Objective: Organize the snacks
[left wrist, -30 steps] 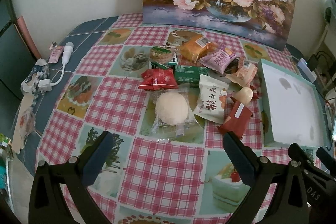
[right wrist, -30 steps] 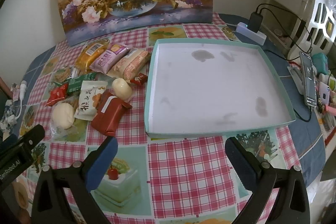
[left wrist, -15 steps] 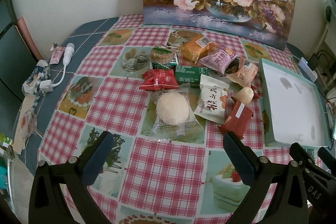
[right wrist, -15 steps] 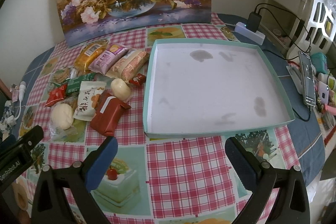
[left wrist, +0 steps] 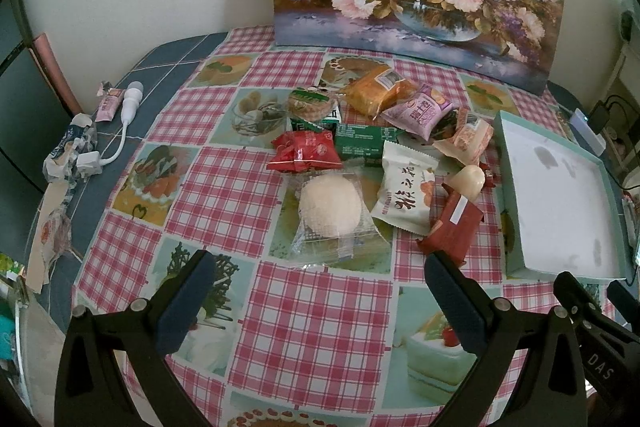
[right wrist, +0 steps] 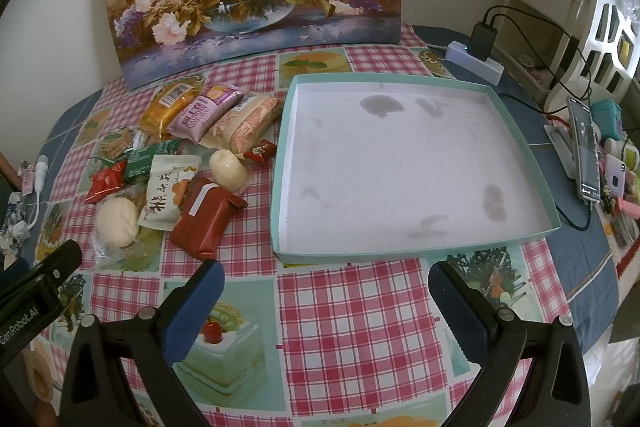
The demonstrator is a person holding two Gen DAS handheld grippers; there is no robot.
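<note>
Checked pink-and-white oilcloth covers the bench. Snacks: one loose heap toward the left half, none yet in the tray, which lies flat toward the right edge, stained and otherwise bare. Items noted: round white bun in clear wrap, white packet, dark red packet, red packet, green box, purple packet, orange packet, pale egg-shaped sweet; a small red sweet beside the tray, possibly two. Left gripper: jaws wide apart, empty, above the near edge facing the bun. Right gripper: jaws wide apart, empty, before the tray's near wall.

Risks, as judged: the slack clear wrap may slip or tear if pinched at its edge; overlapping packets may drag neighbours along; the sweet may roll off toward the tray wall; the two grippers sit close and could collide.
</note>
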